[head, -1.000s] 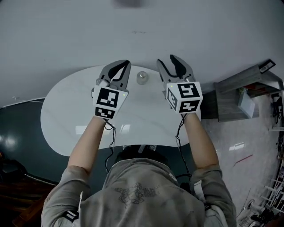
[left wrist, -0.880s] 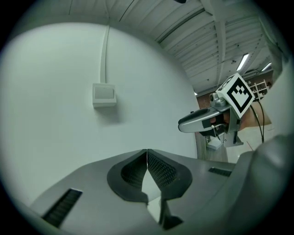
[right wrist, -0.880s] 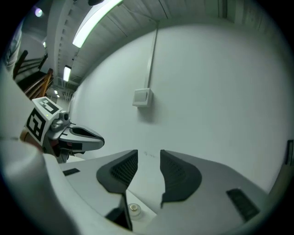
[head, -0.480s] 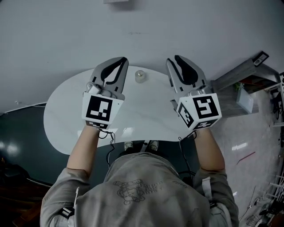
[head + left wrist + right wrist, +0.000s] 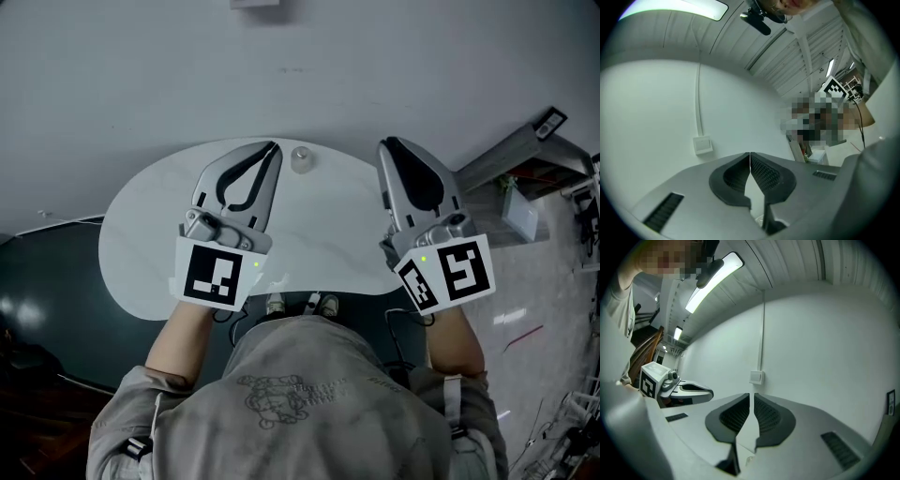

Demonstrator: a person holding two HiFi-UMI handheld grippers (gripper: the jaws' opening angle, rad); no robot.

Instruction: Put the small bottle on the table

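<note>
Wall (image 5: 300, 66): plain pale grey, filling the 12 o'clock half of the head view.
Table (image 5: 141, 244): white, rounded top, directly in front of me and butting the wall at 12 o'clock.
My body: grey shirt (image 5: 291, 403) at 6 o'clock, with both bare forearms reaching toward 12 o'clock.
Left gripper (image 5: 273, 146): in my left hand at about 11 o'clock from my chest, marker cube toward me. The left gripper view shows its two ribbed pads pressed tip to tip (image 5: 750, 153), with nothing between them, aimed at the bare wall.
Right gripper (image 5: 386, 142): in my right hand at about 1 o'clock. Its jaws have just been closing, and the right gripper view shows the tips drawn together (image 5: 751, 394), holding nothing.
Ceiling light (image 5: 712, 280): a long lit strip at 11 o'clock in the right gripper view.
Small bottle (image 5: 302, 160): standing on the table near its far rim at 12 o'clock. It sits between the two gripper tips as seen from above, nearer the left one, and touches neither.
Switch plate (image 5: 702, 145): small and white, on the wall ahead of both grippers.
</note>
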